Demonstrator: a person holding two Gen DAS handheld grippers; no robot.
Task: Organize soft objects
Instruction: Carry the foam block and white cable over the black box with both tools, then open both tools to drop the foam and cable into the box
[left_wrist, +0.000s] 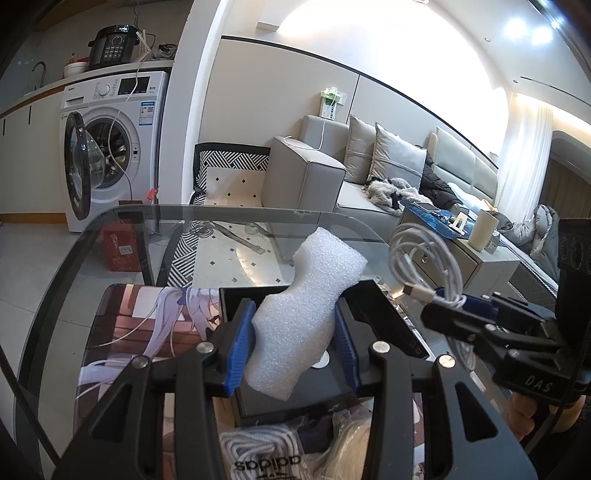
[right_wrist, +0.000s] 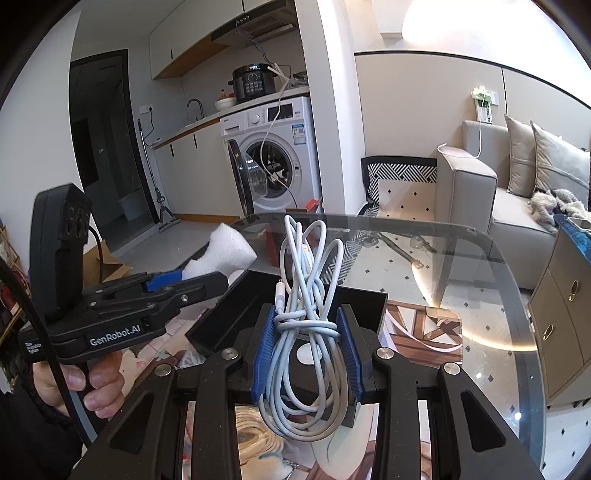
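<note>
Left wrist: left claw (left_wrist: 291, 341) pinches foam block (left_wrist: 306, 314); right claw (right_wrist: 306, 354) clamps coiled cable (right_wrist: 306, 317).

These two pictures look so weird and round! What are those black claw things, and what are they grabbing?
They are tongs that a person squeezes, one in each hand. A small camera on each looks along its fingers; its fisheye lens bends everything round. In the left camera's picture, the left tongs pinch a white foam piece. In the right camera's picture, the right tongs pinch a bundled white charging cable. Each camera also sees the other tongs. Both hang above a black box on a glass table.
</note>
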